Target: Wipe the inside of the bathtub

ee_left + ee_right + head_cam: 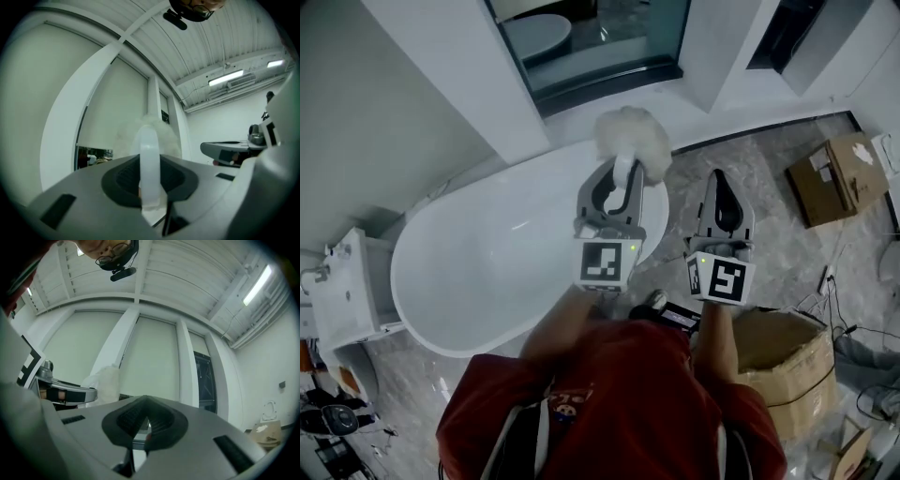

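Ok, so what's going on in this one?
A person in a red top stands over a white bathtub with a gripper in each hand. The left gripper is shut on the pale handle of a fluffy white duster. The right gripper is shut and holds nothing. Both gripper views look up at walls and ceiling, so the duster seems raised in the air, not against the tub. No wiping is under way.
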